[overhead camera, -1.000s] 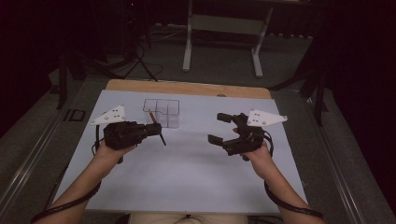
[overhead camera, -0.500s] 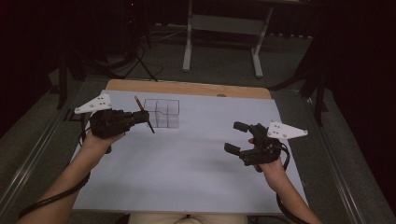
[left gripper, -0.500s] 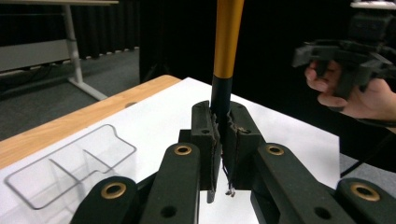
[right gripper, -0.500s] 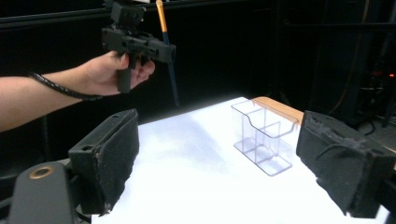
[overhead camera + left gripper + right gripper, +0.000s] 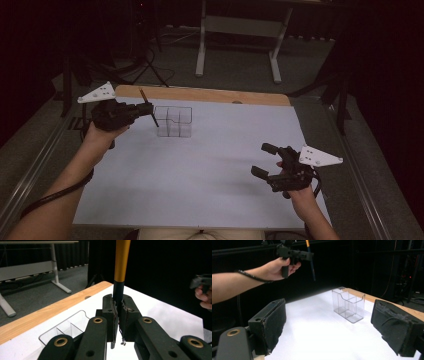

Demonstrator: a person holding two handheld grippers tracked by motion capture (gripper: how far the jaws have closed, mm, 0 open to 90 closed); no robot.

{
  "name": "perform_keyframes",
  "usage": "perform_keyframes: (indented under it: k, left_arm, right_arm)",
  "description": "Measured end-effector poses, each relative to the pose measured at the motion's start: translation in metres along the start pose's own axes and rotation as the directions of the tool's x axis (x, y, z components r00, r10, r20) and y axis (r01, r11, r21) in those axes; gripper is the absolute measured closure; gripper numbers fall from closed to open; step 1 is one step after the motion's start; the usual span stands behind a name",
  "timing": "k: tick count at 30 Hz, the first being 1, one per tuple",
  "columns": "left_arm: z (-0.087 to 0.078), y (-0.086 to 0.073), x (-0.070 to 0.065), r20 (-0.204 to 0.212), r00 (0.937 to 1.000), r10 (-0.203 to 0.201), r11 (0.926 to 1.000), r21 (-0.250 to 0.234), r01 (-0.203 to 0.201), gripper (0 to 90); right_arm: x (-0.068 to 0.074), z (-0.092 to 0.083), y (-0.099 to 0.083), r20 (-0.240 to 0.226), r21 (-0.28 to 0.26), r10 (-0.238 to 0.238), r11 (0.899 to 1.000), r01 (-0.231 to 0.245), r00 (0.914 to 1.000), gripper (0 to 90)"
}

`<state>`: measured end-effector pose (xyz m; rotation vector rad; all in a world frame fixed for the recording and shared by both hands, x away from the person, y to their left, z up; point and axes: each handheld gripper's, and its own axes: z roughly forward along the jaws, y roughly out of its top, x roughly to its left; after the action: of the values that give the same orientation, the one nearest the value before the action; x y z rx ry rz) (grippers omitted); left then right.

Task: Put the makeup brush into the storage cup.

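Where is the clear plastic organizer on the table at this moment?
In the high view the clear organizer stands on the white table, at its far left, just right of the pen in the left gripper.

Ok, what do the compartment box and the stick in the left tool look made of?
Box: clear glossy plastic, probably acrylic; the table shows through its walls. Stick: smooth orange-yellow shaft with a black end, likely painted wood or plastic, clamped in the left tool.

pen – yellow-black, clamped, tilted | clear organizer – upright, just beside
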<state>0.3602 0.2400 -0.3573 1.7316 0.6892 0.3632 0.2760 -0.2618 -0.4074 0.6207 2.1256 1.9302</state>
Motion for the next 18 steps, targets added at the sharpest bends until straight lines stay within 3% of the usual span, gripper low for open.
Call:
perform_keyframes:
  k: [9, 18]
  left_arm:
    - [0.012, 0.010, 0.017, -0.035, 0.9994, -0.009, 0.9999, -0.006, 0.009, 84.4]
    - [0.021, 0.016, 0.032, -0.092, 0.9957, 0.008, 0.9996, -0.027, -0.011, 84.3]
  right_arm:
    - [0.000, -0.010, -0.001, 0.013, -0.023, 0.011, 1.000, -0.010, 0.9999, 13.4]
    - [-0.002, -0.012, -0.002, 0.011, -0.033, 0.014, 0.999, -0.014, 0.9998, 13.4]
